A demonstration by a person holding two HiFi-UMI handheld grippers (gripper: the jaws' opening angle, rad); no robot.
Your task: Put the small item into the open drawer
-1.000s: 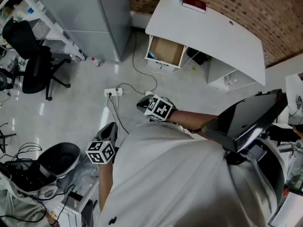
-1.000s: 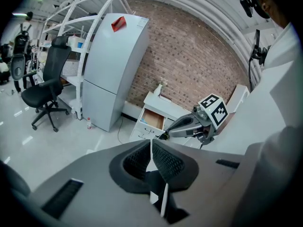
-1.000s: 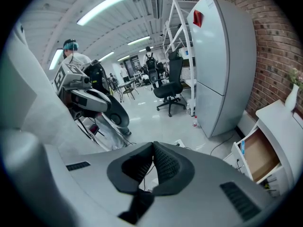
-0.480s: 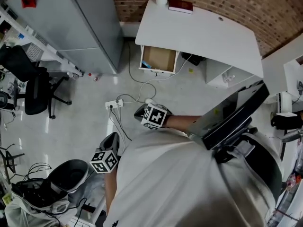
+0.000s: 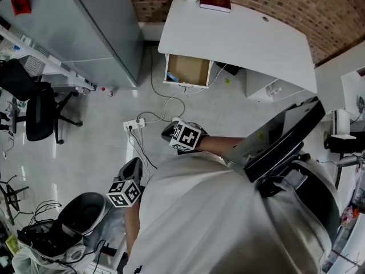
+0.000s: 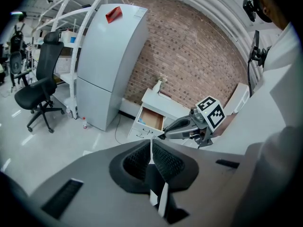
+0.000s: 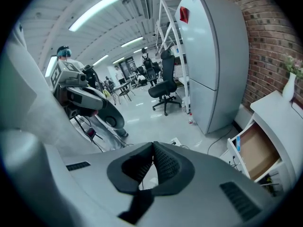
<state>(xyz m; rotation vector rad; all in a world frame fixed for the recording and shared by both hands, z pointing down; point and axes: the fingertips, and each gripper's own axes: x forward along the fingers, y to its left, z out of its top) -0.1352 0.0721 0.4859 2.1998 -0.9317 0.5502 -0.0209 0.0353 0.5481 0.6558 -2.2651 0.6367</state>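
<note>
Pale grey floor is recorded under both grippers, held low before a white-shirted torso: the left gripper is closed on the small item, a thin white piece pinched edge-on between its pads, and the right gripper is closed on nothing. Beyond them a white power strip with trailing cables is noted on the floor, well apart from the open drawer, its brown interior exposed under the white desk. Farthest back, a grey cabinet and a brick wall are listed.
</note>
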